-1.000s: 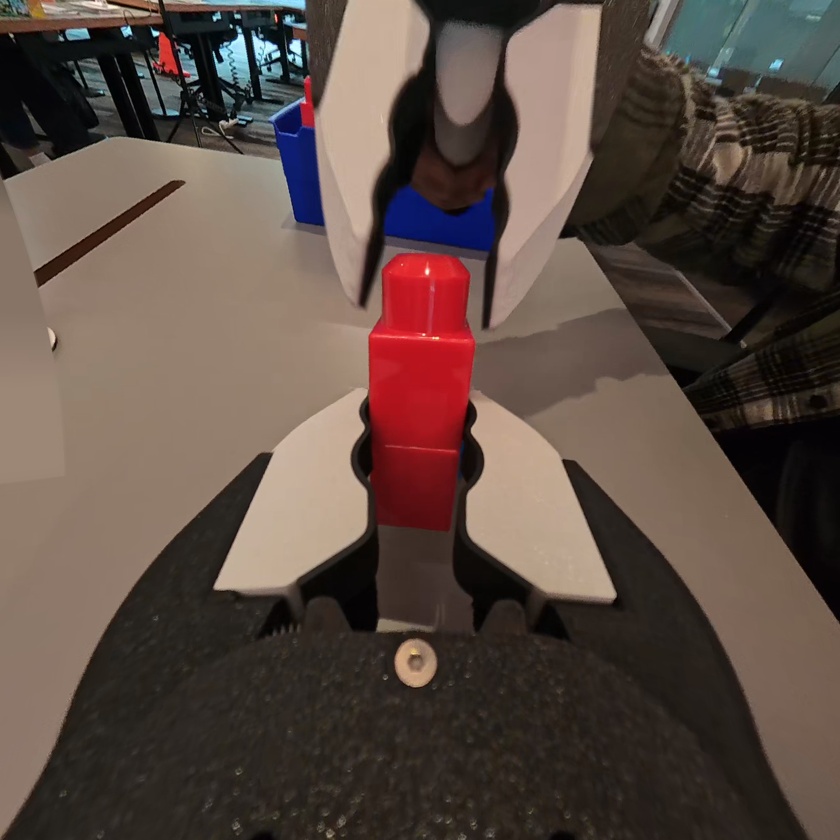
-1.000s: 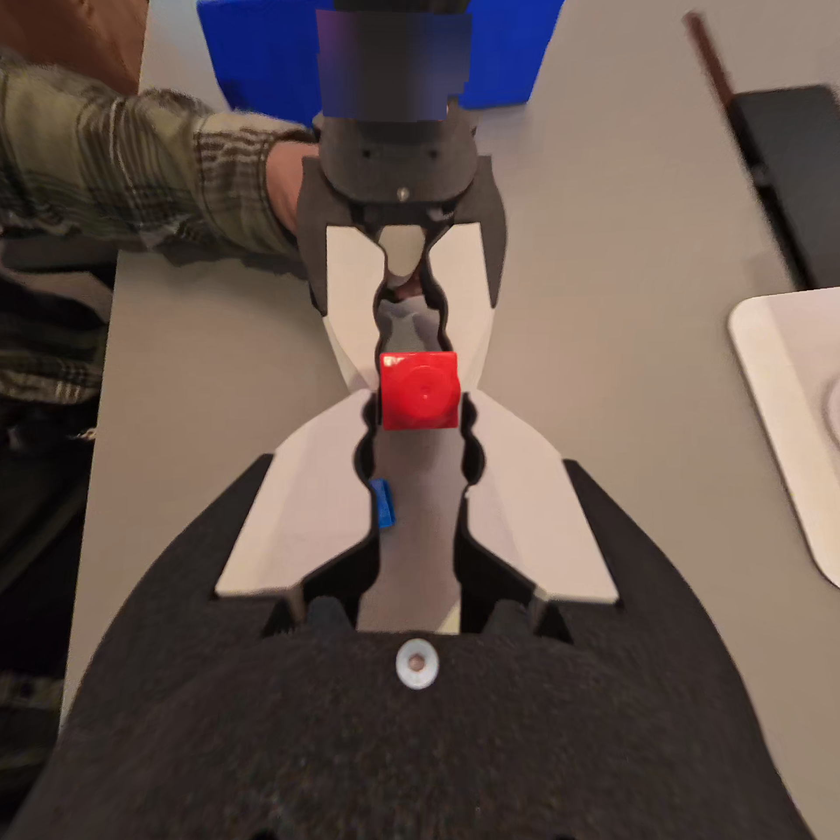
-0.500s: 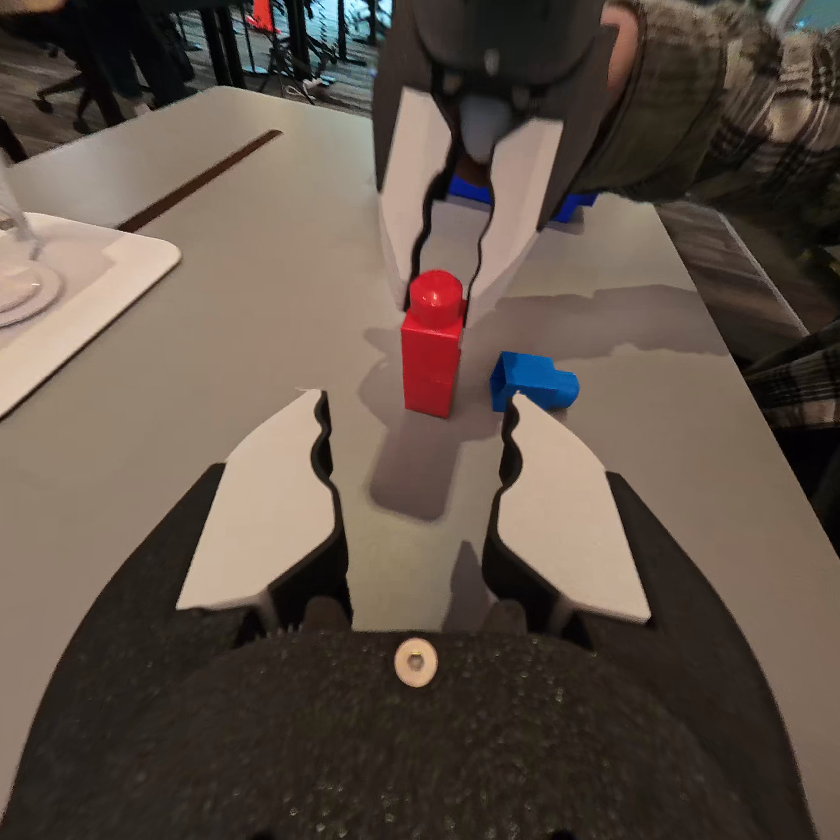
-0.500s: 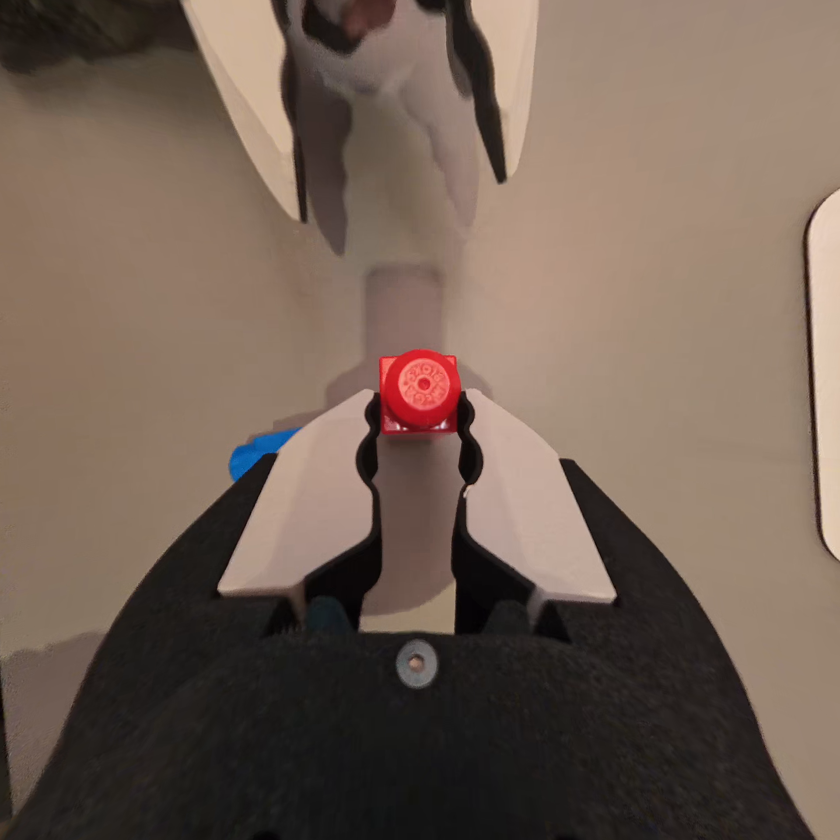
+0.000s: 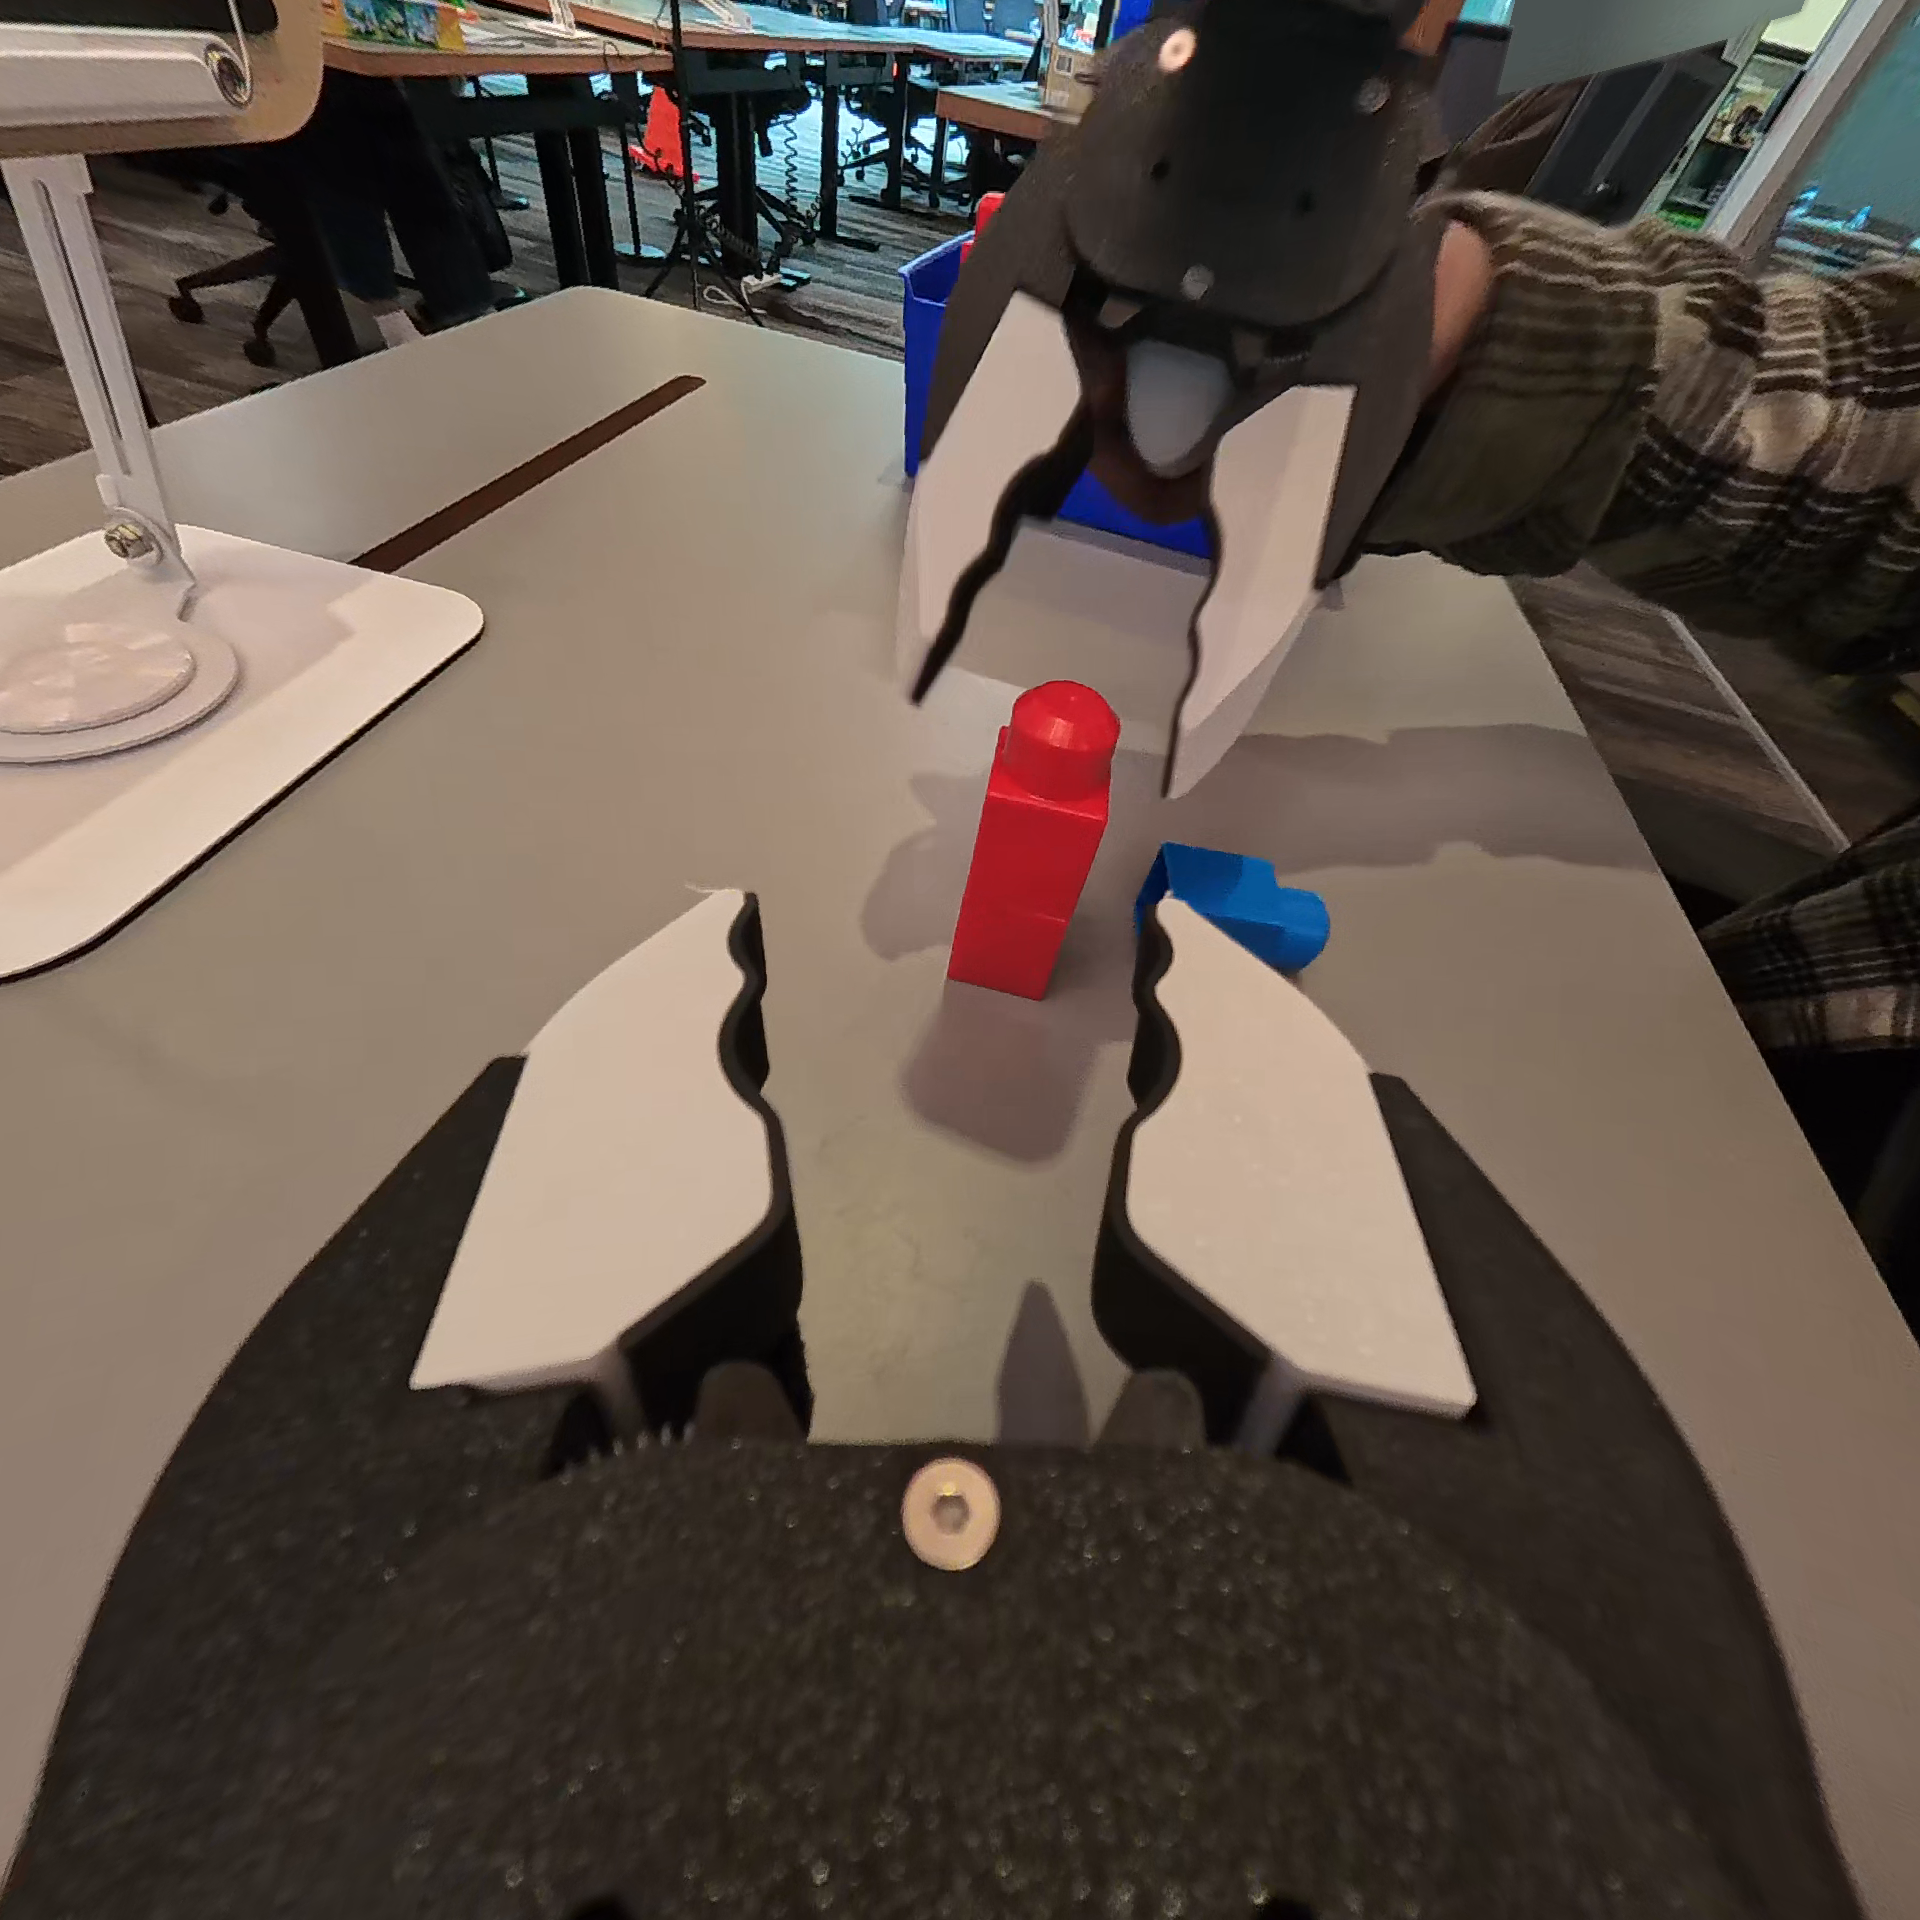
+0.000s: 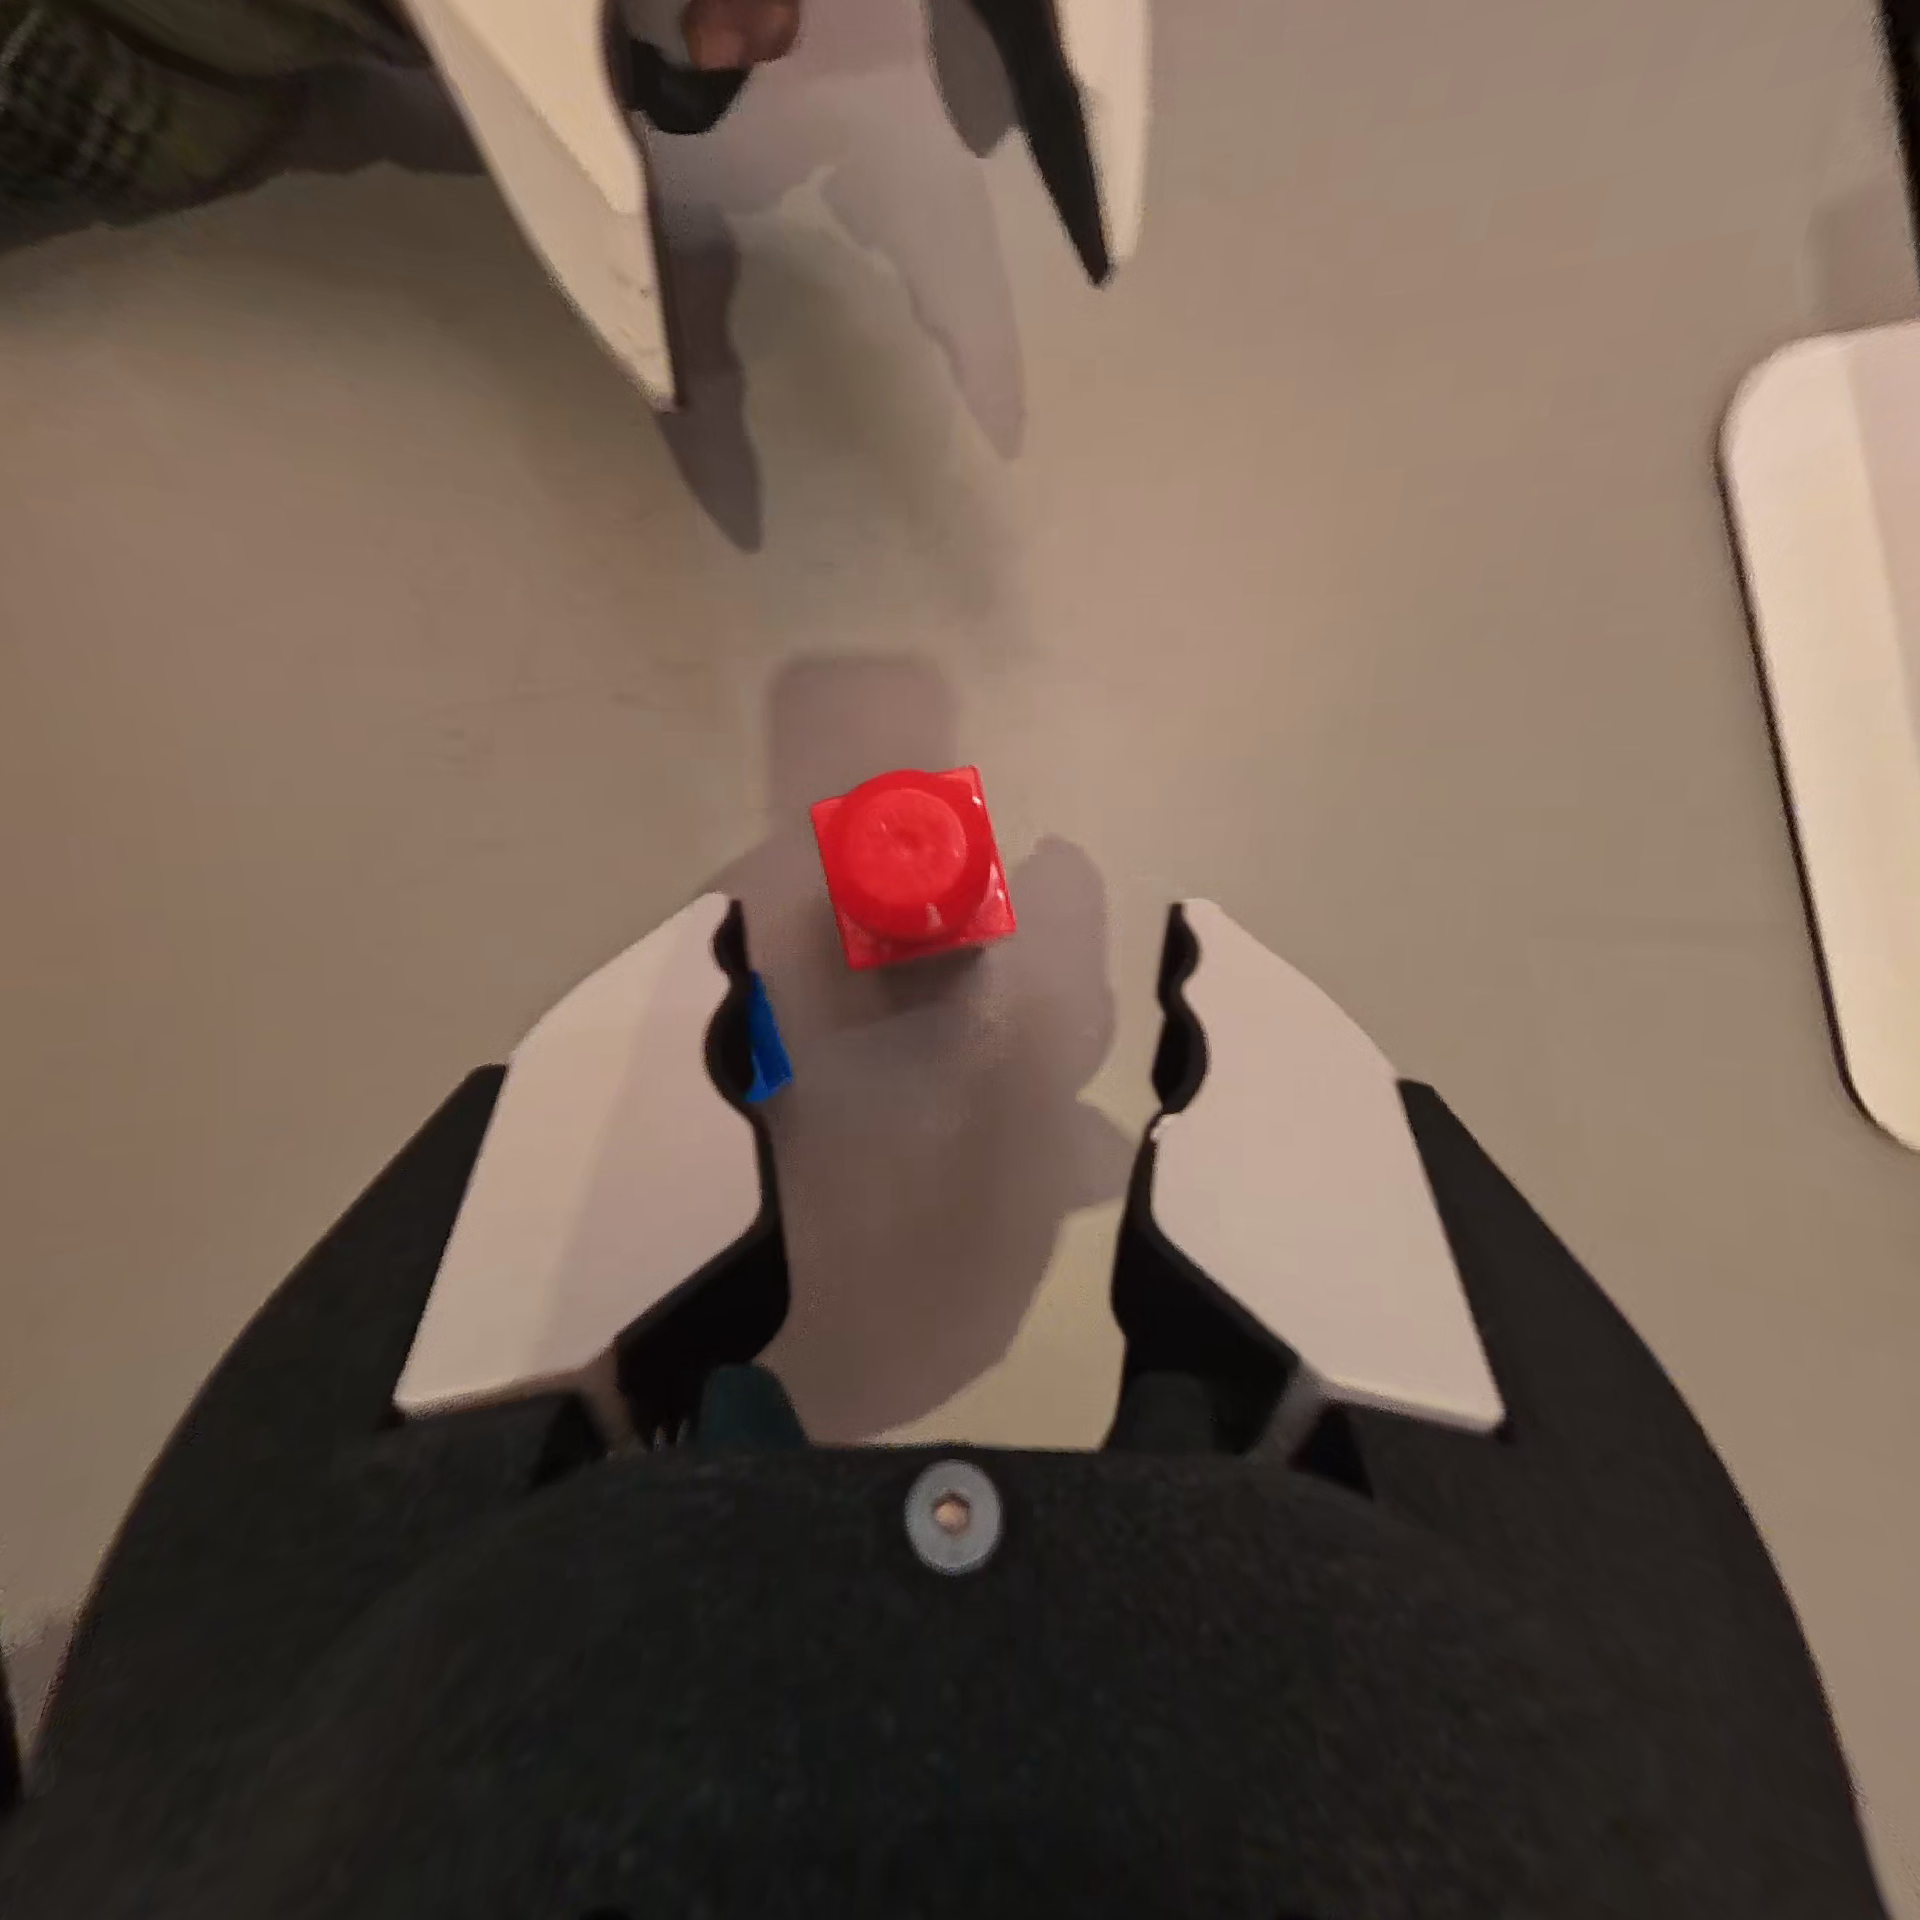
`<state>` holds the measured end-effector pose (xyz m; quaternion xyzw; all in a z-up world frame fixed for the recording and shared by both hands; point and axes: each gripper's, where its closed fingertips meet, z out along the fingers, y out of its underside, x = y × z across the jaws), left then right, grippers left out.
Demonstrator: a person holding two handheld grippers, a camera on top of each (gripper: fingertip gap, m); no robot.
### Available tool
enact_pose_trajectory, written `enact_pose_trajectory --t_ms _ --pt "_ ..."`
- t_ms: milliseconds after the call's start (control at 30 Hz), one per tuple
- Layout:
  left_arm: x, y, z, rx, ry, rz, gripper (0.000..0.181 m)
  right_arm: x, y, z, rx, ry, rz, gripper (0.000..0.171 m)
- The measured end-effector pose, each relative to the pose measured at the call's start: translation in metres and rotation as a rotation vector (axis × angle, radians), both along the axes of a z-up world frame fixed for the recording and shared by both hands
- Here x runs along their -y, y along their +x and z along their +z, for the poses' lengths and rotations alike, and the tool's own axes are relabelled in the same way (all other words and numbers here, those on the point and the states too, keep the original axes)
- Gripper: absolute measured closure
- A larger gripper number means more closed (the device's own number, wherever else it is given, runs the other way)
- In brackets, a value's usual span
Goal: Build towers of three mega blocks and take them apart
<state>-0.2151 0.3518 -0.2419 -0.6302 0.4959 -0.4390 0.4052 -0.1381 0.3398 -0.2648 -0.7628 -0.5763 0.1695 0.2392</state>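
- Left tool [image 5: 945, 914]: jaws spread, empty, low over the desk [image 5: 623, 727].
- Right tool [image 6: 951, 914]: jaws spread, empty, above the red stack [image 5: 1029, 862].
- Red stack: two blocks, upright, round stud on top, mid-desk between both tools.
- Blue block [image 5: 1242, 914]: on its side, just right of the stack.
- Blue bin [image 5: 925, 353]: far edge; something red inside.

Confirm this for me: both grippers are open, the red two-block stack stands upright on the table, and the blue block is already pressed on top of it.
Not quite. The blue block is not on the red stack; the left wrist view shows it lying on its side on the table beside the stack. The rest holds: the left gripper and right gripper are both open, and the stack stands upright.
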Motion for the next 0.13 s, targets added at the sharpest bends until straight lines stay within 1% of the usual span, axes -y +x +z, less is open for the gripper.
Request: enact_pose_trajectory --t_ms 33,67,100,133 --pt "-0.002 -0.001 -0.001 -0.005 0.004 0.010 0.113 0.000 0.007 0.004 0.005 0.017 -0.082 0.091" --pt "-0.004 -0.003 -0.001 -0.006 0.006 0.025 0.113 0.003 0.016 0.007 0.007 0.025 -0.185 0.090" --pt "-0.007 -0.004 0.000 -0.002 0.002 0.039 0.113 0.011 0.024 0.009 -0.021 0.019 -0.294 0.085" --pt "-0.009 -0.005 0.001 0.008 -0.005 0.053 0.113 0.021 0.031 0.009 -0.069 -0.011 -0.432 0.088"
